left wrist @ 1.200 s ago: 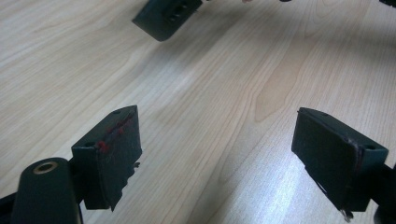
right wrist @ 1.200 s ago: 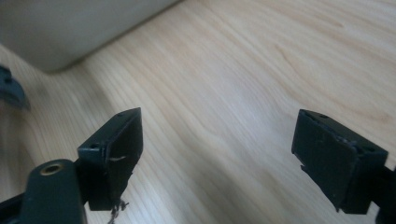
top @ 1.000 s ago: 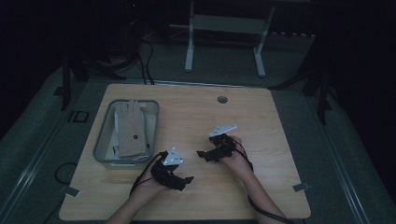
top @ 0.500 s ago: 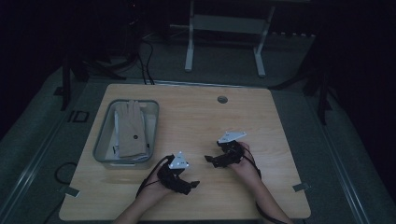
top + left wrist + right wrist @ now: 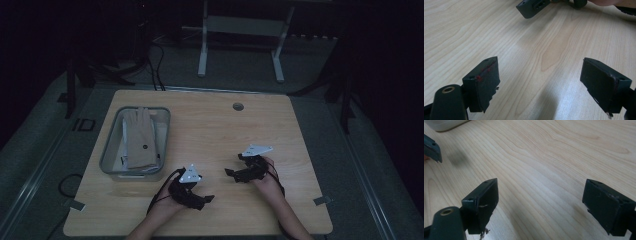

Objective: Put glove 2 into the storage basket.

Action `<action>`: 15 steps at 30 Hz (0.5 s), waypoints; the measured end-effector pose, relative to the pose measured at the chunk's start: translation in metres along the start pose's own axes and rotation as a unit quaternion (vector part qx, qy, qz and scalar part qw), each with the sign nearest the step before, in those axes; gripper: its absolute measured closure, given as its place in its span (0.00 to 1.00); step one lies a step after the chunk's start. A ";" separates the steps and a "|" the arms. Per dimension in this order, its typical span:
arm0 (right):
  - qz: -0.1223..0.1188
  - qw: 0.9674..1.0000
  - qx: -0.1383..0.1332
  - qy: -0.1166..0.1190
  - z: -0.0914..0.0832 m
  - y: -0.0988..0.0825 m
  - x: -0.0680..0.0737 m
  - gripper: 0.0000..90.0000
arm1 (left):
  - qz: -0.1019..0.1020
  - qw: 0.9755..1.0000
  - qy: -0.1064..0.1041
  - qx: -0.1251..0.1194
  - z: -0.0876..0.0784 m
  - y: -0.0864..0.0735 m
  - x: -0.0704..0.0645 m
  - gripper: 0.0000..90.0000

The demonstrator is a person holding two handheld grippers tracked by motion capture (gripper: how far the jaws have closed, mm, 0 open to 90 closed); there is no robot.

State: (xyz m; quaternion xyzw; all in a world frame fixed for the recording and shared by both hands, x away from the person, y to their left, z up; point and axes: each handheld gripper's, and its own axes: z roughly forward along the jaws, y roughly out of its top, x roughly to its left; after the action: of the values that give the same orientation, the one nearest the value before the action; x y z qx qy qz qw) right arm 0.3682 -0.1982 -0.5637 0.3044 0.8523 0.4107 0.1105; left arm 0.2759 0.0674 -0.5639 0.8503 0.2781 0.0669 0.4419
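Observation:
In the high view my left gripper [image 5: 209,198] rests low over the wooden table [image 5: 215,125] near its front edge, pointing right. My right gripper [image 5: 231,173] lies just to its right, pointing left toward it. In the left gripper view the left gripper [image 5: 544,83] is open over bare wood, with a jaw of the right gripper [image 5: 534,7] at the top. The right gripper [image 5: 541,205] in its own view is likewise open with nothing between its jaws. A pair of tan gloves [image 5: 140,137] lies in a grey tray [image 5: 111,150] at the table's left.
A round cable hole [image 5: 238,106] sits near the table's far edge. A corner of the tray [image 5: 446,123] shows at the top left of the right gripper view. Beyond the table stands a white metal frame [image 5: 240,45] on a dark floor.
My right gripper has slid a little toward the table's front edge and to the right. The left gripper has barely moved, and both stay open.

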 end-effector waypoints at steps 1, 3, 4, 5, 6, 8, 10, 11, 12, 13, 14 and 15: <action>0.000 1.000 0.002 -0.002 0.000 -0.001 -0.001 0.15 | -0.001 1.000 0.000 0.002 0.000 -0.001 0.000 0.18; 0.002 1.000 -0.002 -0.003 0.000 -0.002 -0.002 0.15 | 0.000 1.000 -0.003 0.007 0.001 -0.004 -0.001 0.18; 0.000 1.000 -0.003 -0.006 0.000 -0.002 -0.002 0.15 | 0.005 1.000 -0.003 0.007 0.001 -0.004 -0.002 0.18; 0.000 1.000 -0.003 -0.007 0.001 -0.002 -0.002 0.15 | 0.007 1.000 -0.002 0.007 0.001 -0.004 -0.002 0.18; 0.002 1.000 -0.005 -0.006 0.001 -0.002 -0.002 0.15 | 0.008 1.000 -0.002 0.006 0.001 -0.004 -0.003 0.18; 0.001 1.000 0.001 -0.009 0.002 -0.003 -0.002 0.15 | 0.008 1.000 -0.003 0.006 0.001 -0.004 -0.003 0.18; 0.001 1.000 0.002 -0.007 0.002 -0.003 -0.002 0.15 | 0.009 1.000 -0.004 0.007 0.002 -0.004 -0.003 0.18; 0.002 1.000 0.002 -0.008 0.002 -0.003 -0.002 0.15 | 0.012 1.000 -0.004 0.009 0.002 -0.004 -0.004 0.18; 0.003 1.000 0.001 -0.009 0.002 -0.003 -0.002 0.15 | 0.014 1.000 -0.003 0.008 0.002 -0.004 -0.004 0.18; 0.003 1.000 0.001 -0.009 0.002 -0.003 -0.002 0.15 | 0.013 1.000 -0.005 0.009 0.002 -0.004 -0.004 0.18; 0.003 1.000 0.002 -0.009 0.002 -0.003 -0.002 0.15 | 0.012 1.000 -0.006 0.008 0.002 -0.004 -0.004 0.18; 0.003 1.000 0.002 -0.009 0.002 -0.003 -0.002 0.15 | 0.012 1.000 -0.006 0.008 0.002 -0.004 -0.004 0.18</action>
State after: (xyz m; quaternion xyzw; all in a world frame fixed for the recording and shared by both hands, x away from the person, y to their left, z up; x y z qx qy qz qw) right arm 0.3695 -0.2001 -0.5671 0.3110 0.8510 0.4067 0.1169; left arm 0.2719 0.0655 -0.5676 0.8577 0.2654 0.0650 0.4356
